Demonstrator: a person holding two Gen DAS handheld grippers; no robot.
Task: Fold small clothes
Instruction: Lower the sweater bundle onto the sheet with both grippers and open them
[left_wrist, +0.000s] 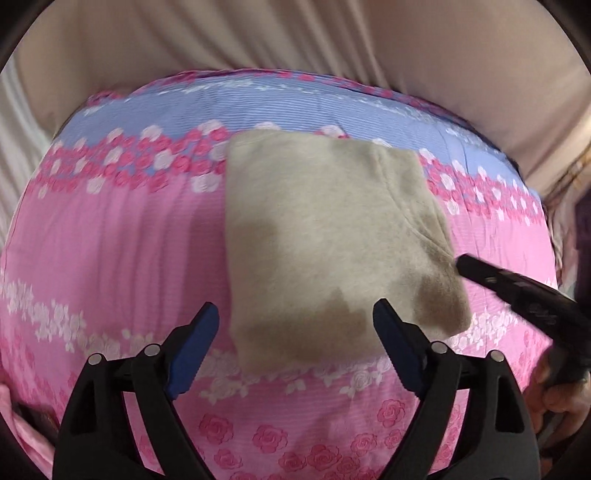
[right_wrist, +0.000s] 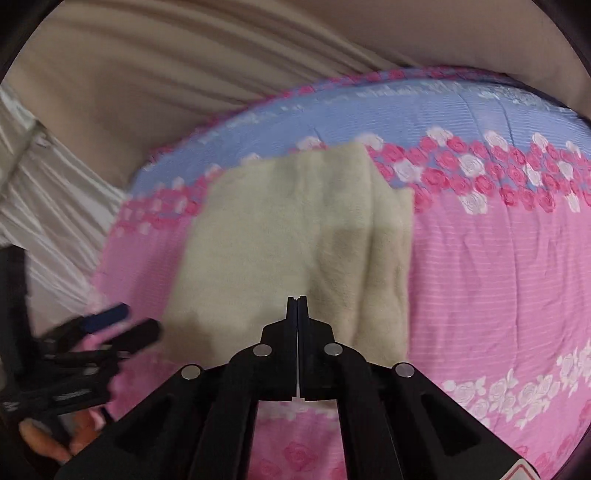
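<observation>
Fleece garment (left_wrist: 325, 236) lies folded on floral quilt (left_wrist: 110, 240). Left gripper (left_wrist: 295, 325) spread wide at near edge; right gripper (right_wrist: 297, 301) pressed together, holding nothing. Cloth looks soft, light, limp; pinch corners.

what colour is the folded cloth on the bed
Beige: the folded fleecy beige cloth shows best in the left wrist view.

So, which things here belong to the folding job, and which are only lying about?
Part of the job:
- beige cloth, folded, flat on the bed
- left claw, open, over the cloth's near edge
- right claw, shut, at the cloth

Only around:
- floral bedspread under the cloth
- beige curtain behind the bed
</observation>
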